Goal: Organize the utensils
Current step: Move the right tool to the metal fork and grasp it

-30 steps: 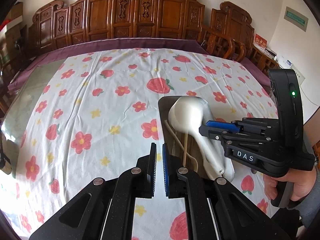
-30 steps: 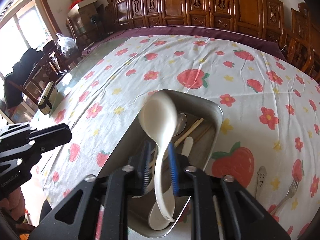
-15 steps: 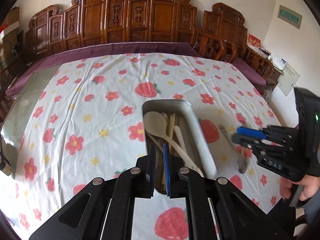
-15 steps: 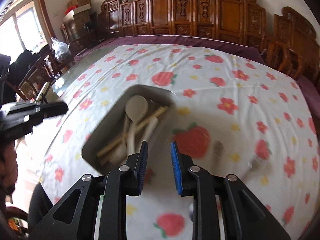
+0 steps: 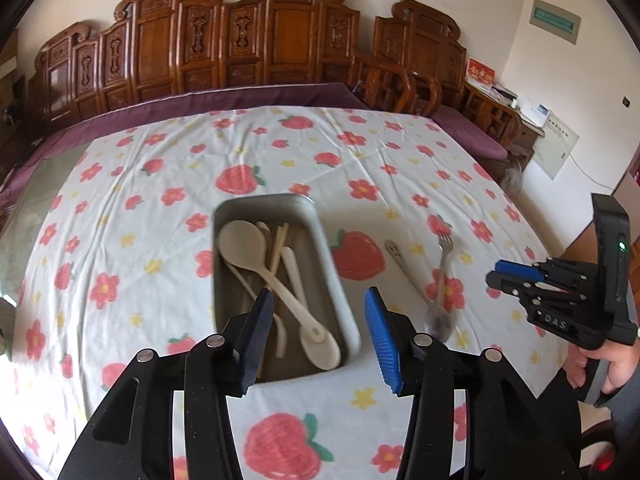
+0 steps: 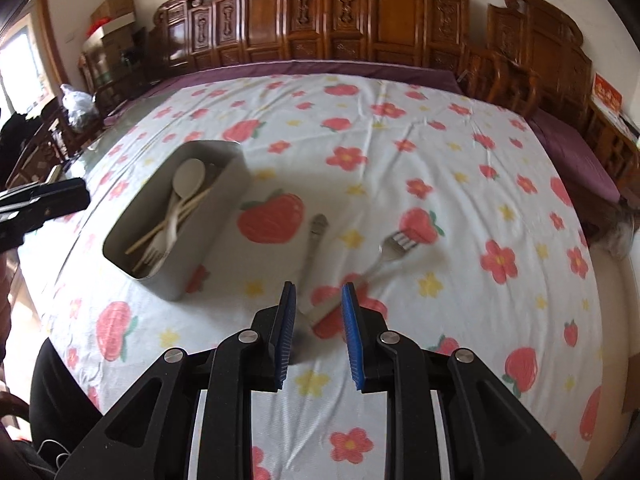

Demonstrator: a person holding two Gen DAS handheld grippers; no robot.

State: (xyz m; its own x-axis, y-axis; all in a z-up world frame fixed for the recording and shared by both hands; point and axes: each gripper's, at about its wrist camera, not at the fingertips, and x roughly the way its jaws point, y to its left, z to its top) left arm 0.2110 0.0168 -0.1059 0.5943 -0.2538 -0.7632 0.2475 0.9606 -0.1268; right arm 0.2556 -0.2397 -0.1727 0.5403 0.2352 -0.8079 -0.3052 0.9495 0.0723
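A grey metal tray (image 5: 320, 232) (image 6: 224, 208) sits on the flowered tablecloth and holds a large white spoon (image 5: 244, 246) (image 6: 187, 178), a smaller white spoon (image 5: 316, 342), chopsticks (image 5: 278, 246) and a fork (image 6: 154, 256). A metal spoon (image 5: 408, 276) (image 6: 316, 236) and a metal fork (image 5: 444, 256) (image 6: 390, 250) lie on the cloth right of the tray. My left gripper (image 5: 320, 316) is open and empty over the tray's near end. My right gripper (image 6: 318, 308) (image 5: 516, 276) is open and empty, just above the near ends of the metal spoon and fork.
Carved wooden chairs (image 5: 280, 36) line the table's far edge. A purple cloth border (image 5: 240, 98) runs along the back. A desk with papers (image 5: 516, 108) stands at the far right. A bag (image 6: 76, 100) sits on a chair at the left.
The right gripper let the large white spoon go into the tray, swung right and came over the metal spoon and fork. The left gripper opened wide and drew back from the tray.
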